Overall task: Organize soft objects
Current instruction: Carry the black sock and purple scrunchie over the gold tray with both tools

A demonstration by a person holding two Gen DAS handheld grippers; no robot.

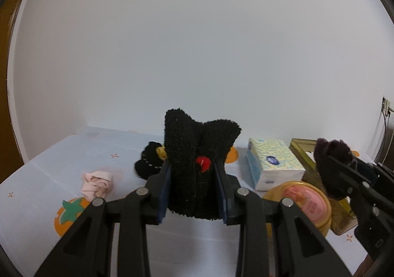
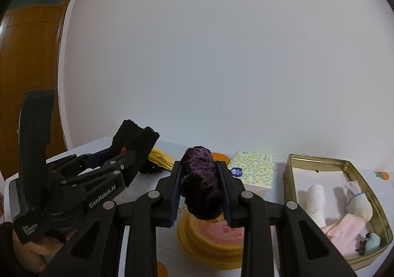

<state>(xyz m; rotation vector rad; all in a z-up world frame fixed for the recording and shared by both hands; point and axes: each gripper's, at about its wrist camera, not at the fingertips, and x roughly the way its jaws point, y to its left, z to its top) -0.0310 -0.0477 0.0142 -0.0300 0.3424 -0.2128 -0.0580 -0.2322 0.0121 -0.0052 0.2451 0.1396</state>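
Left gripper [image 1: 194,183] clamps a black sock [image 1: 197,154], held clear above the table [image 1: 49,161]. Right gripper [image 2: 200,188] clamps a purple sock [image 2: 199,178] over a yellow tin [image 2: 209,247]. Open box [image 2: 290,171] to the right holds what look like rolled socks [image 2: 316,200].

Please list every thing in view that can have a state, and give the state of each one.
left gripper: shut on the black fuzzy sock, held off the table.
right gripper: shut on the purple velvet cloth, held up.
gold tin box: open, soft items inside.
pink cloth: crumpled on the table.
tissue pack: lying flat.
yellow round tin: lid on.
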